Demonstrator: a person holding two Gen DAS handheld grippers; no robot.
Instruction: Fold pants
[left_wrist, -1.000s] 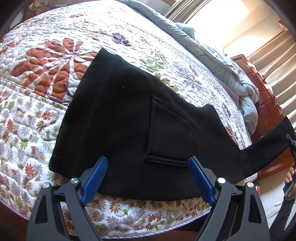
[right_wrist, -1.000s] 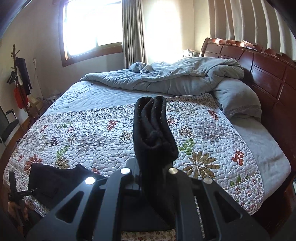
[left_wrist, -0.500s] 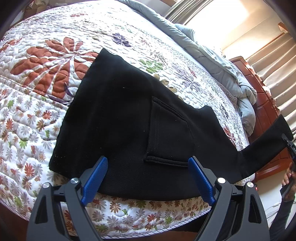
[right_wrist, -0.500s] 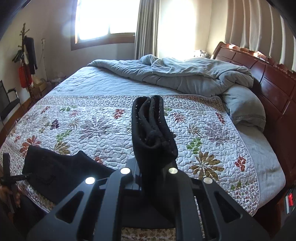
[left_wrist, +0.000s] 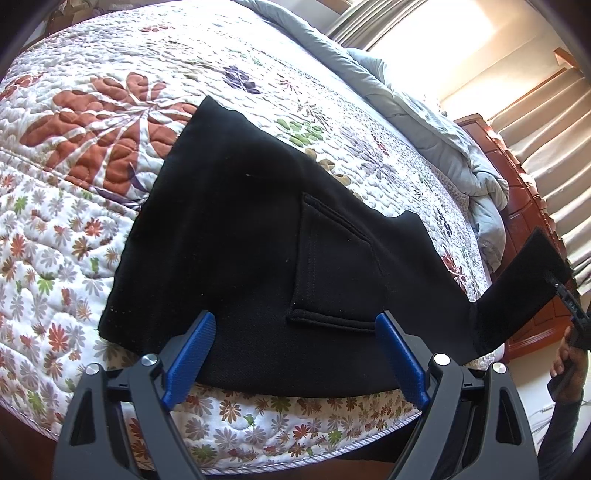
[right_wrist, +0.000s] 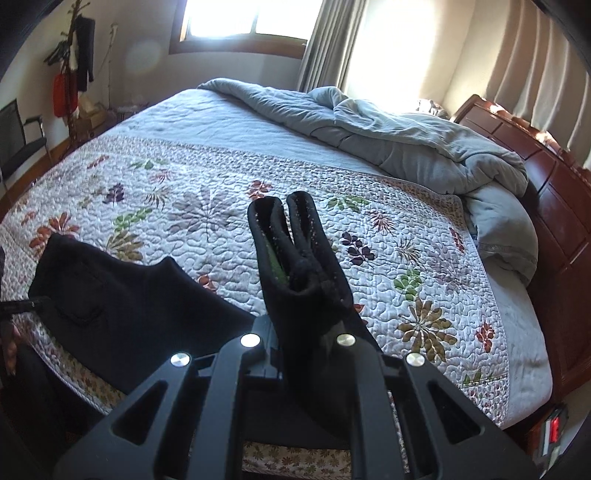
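Note:
Black pants (left_wrist: 236, 236) lie flat on the floral quilt (left_wrist: 74, 155) near the bed's front edge, back pocket (left_wrist: 332, 266) facing up. My left gripper (left_wrist: 295, 339) hovers open over the edge nearest me, blue pads (left_wrist: 192, 354) wide apart and pressing nothing. From the body, one black leg (left_wrist: 517, 291) stretches off to the right and lifts off the bed to my right gripper (left_wrist: 570, 306). In the right wrist view, that gripper (right_wrist: 303, 332) is shut on the bunched leg ends (right_wrist: 291, 251), which stick up and hide its fingertips. The pants' body (right_wrist: 129, 306) lies to its left.
A crumpled grey duvet (right_wrist: 406, 140) and a pillow (right_wrist: 506, 232) fill the far side of the bed, against a dark wooden headboard (right_wrist: 561, 206). Curtains and a bright window (right_wrist: 240, 18) are behind. A coat rack (right_wrist: 70, 66) and a chair (right_wrist: 22, 144) stand at the far left.
My right gripper has swung and rolled with the leg ends in it, and the pants' body now shows larger at its left. The left gripper has stayed put, still open.

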